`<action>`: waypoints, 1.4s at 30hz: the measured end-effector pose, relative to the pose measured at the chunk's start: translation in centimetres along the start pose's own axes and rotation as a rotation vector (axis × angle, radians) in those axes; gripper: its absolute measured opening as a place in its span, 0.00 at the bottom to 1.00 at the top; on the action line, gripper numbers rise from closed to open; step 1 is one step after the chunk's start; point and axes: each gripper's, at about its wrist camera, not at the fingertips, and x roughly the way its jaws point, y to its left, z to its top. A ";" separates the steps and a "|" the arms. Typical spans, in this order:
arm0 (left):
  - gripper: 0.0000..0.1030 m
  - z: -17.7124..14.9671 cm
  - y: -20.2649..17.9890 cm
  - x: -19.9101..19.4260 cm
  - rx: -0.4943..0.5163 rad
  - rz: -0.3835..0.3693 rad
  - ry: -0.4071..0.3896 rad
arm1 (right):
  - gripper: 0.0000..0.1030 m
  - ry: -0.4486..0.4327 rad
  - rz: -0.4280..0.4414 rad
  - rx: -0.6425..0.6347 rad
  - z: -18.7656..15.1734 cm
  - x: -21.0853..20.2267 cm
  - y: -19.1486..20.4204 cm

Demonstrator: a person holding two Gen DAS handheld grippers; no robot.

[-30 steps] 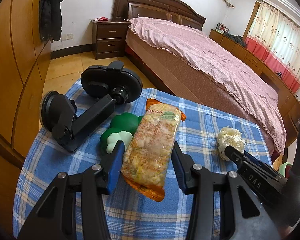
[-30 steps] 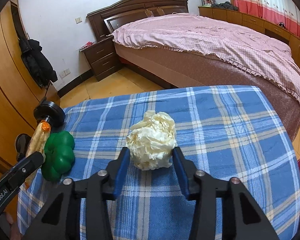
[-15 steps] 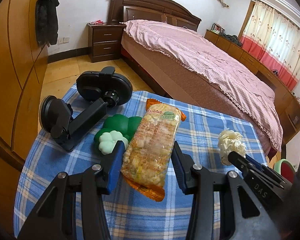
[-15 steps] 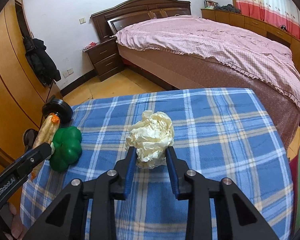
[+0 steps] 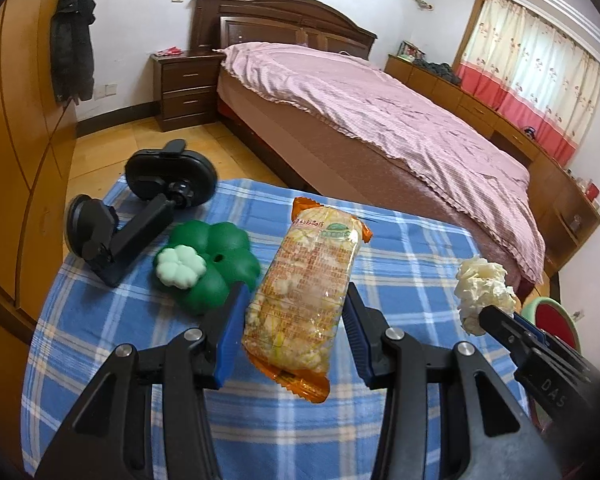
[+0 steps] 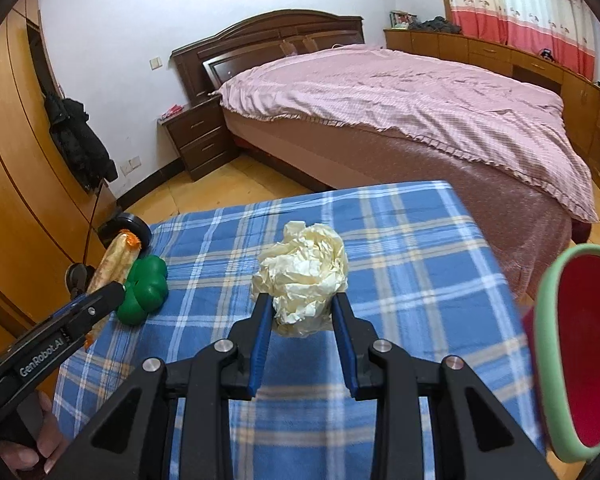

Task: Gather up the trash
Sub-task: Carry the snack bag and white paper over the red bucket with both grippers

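A clear snack packet [image 5: 304, 280] with orange ends hangs tilted above the blue checked table [image 5: 400, 248], with my left gripper [image 5: 295, 292] shut on its middle. The same packet [image 6: 114, 256] shows at the left of the right wrist view, in the left gripper [image 6: 108, 292]. A crumpled cream paper ball [image 6: 302, 272] is pinched between the blue pads of my right gripper [image 6: 300, 302], which is shut on it and holds it off the cloth. From the left wrist view the paper ball [image 5: 482, 292] sits at the tip of the right gripper [image 5: 496, 320].
A green clover-shaped toy [image 5: 212, 264] and a black suction-cup phone holder [image 5: 140, 216] lie on the table's left part. A red bin with a green rim [image 6: 580, 352] stands off the table's right edge. A bed [image 6: 380, 92] is beyond, a wooden wardrobe [image 5: 16, 152] at left.
My right gripper closed on the paper ball and lifted it off the cloth. The left gripper rose with the packet. The red bin came into the right wrist view.
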 end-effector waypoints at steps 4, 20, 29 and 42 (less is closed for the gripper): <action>0.46 -0.6 -1.5 -0.8 0.021 -0.024 0.001 | 0.32 -0.022 -0.011 0.019 -0.6 -2.1 -1.2; 0.46 -3.3 -8.2 -3.7 0.124 -0.139 0.022 | 0.32 -0.108 -0.080 0.122 -3.4 -9.9 -6.6; 0.46 -4.5 -13.1 -4.5 0.207 -0.193 0.038 | 0.32 -0.150 -0.138 0.199 -5.2 -13.4 -11.1; 0.46 -6.2 -21.2 -3.5 0.350 -0.257 0.082 | 0.32 -0.161 -0.230 0.328 -7.7 -15.5 -18.7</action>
